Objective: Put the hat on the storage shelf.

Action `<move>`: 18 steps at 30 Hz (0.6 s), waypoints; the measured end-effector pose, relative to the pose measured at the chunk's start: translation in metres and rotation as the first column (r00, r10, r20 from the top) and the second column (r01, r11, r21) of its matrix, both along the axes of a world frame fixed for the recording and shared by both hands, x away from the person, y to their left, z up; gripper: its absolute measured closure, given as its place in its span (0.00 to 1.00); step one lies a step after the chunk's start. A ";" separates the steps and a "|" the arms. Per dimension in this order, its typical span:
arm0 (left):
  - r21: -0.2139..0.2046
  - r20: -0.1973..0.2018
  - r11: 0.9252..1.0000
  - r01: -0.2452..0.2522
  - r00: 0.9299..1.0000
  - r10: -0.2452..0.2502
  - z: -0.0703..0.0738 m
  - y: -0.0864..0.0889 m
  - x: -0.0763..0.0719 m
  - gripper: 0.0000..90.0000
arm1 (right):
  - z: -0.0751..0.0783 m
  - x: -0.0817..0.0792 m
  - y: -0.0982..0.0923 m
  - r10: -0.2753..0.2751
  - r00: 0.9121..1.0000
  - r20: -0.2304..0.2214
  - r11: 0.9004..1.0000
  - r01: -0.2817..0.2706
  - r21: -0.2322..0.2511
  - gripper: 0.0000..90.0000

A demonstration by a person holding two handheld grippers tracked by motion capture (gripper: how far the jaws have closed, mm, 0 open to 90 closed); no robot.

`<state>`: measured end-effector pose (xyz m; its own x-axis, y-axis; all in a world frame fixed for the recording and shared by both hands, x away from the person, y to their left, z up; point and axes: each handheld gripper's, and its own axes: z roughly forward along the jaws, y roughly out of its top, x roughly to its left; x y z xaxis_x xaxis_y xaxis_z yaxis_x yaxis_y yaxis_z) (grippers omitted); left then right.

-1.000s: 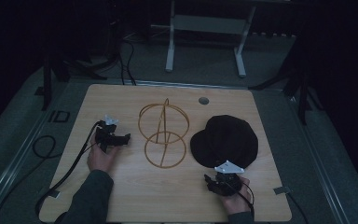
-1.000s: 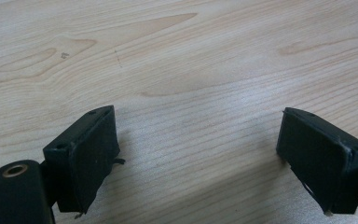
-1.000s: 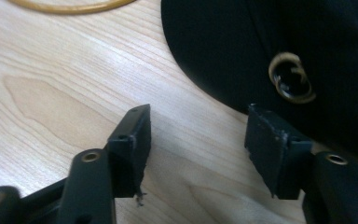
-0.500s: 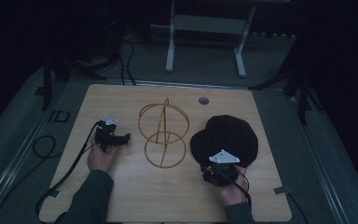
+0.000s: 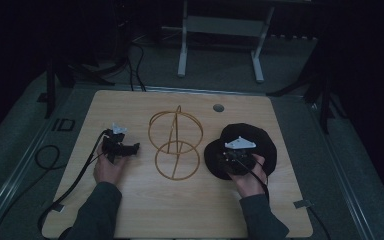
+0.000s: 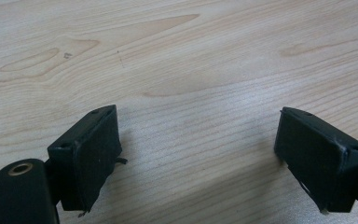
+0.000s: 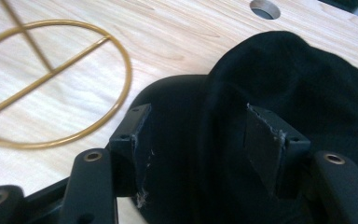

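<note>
Fabric of the black cap (image 7: 279,79) looked soft and light, best pinched at its brim. The right gripper (image 7: 198,140) stood part-open over that brim, gripping nothing. The left gripper (image 6: 200,154) gaped wide and empty.

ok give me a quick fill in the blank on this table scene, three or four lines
1. The right gripper reaches over a hat whose colour is ____.
2. The gold wire stand sits between the hat and the ____ gripper.
3. The left gripper's jaws stand ____ over bare wood.
4. The round hole in the table lies near its ____ edge.

Missing words: black; left; open; far
</note>
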<state>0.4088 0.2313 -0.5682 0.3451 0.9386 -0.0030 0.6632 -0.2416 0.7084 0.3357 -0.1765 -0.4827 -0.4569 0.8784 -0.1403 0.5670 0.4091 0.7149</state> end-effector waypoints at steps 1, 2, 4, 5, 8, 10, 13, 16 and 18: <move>0.000 0.000 1.000 0.000 1.000 0.000 0.000 0.000 0.000 0.15 | 0.000 0.003 0.001 -0.001 1.000 -0.004 1.000 0.001 -0.004 0.48; 0.000 0.000 1.000 0.000 1.000 0.000 0.000 0.000 0.000 0.15 | 0.001 0.007 0.002 0.003 1.000 -0.012 1.000 -0.003 -0.011 0.49; 0.000 0.000 1.000 0.000 1.000 0.000 0.000 0.000 0.000 0.15 | 0.002 0.013 0.004 0.002 1.000 -0.021 1.000 -0.002 -0.016 0.50; 0.000 0.000 1.000 0.000 1.000 0.000 0.000 0.000 0.000 0.15 | 0.005 0.021 0.007 0.001 0.999 -0.040 1.000 -0.002 -0.025 0.52; 0.000 0.000 1.000 0.000 1.000 0.000 0.000 0.000 0.000 0.15 | 0.011 0.036 0.010 -0.018 0.997 -0.076 0.999 0.015 -0.037 0.53; 0.000 -0.001 1.000 0.000 1.000 0.000 0.000 0.000 0.000 0.15 | 0.015 0.046 0.010 -0.030 0.995 -0.099 0.999 0.026 -0.041 0.53; -0.001 0.001 1.000 -0.002 1.000 0.002 0.000 0.000 0.000 0.16 | 0.020 0.061 0.010 -0.052 0.988 -0.143 0.998 0.046 -0.045 0.54; -0.002 0.002 1.000 -0.004 1.000 0.004 0.000 0.000 0.000 0.16 | 0.022 0.075 0.010 -0.069 0.978 -0.199 0.996 0.058 -0.061 0.57; -0.002 0.001 1.000 -0.004 1.000 0.004 0.000 0.000 0.000 0.16 | 0.023 0.082 0.011 -0.082 0.969 -0.232 0.995 0.066 -0.075 0.59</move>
